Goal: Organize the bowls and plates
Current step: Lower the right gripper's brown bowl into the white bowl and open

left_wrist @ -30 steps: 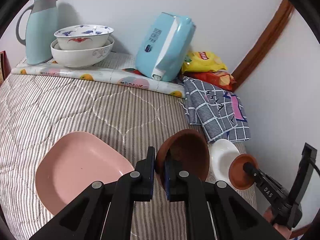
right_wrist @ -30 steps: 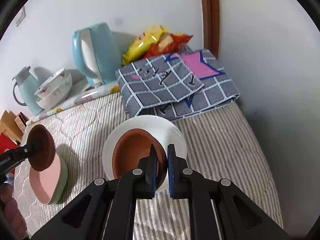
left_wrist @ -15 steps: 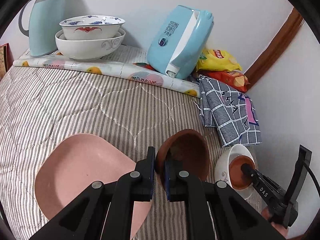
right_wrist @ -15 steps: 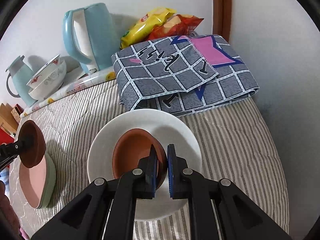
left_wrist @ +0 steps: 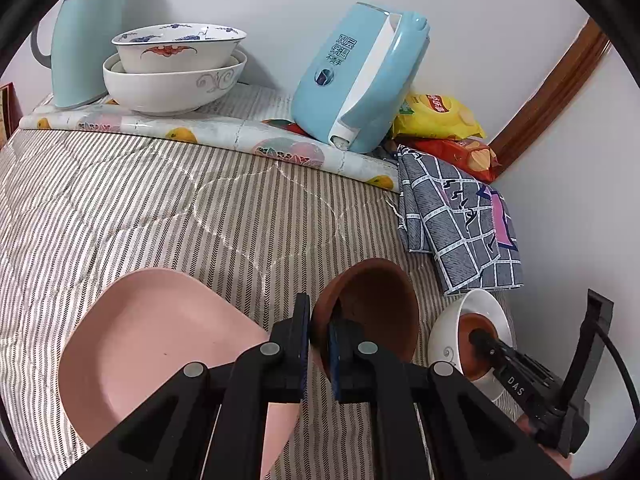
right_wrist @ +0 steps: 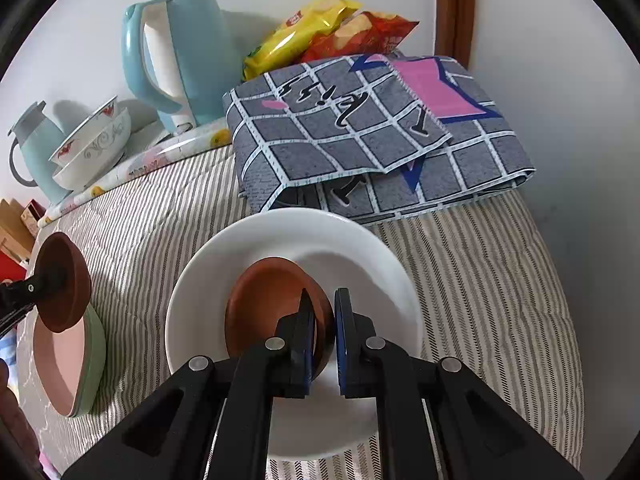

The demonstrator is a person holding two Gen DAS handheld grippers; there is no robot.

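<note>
Right gripper (right_wrist: 323,332), marked "DAS", clamps a brown bowl (right_wrist: 268,304) inside the white bowl (right_wrist: 224,264). Left gripper (left_wrist: 318,344) pinches another brown bowl (left_wrist: 376,304) above the pink plate (left_wrist: 152,344). Striped cloth (left_wrist: 160,208) behind lies open.

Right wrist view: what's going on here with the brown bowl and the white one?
A person with a claw in each hand is sorting dishes on a striped bedcover. The right claw is shut on the rim of a brown bowl, holding it inside the white bowl; whether it rests on the bottom cannot be told. The left claw grips a second brown bowl in the air beside the pink plate, which lies on a green one.
</note>
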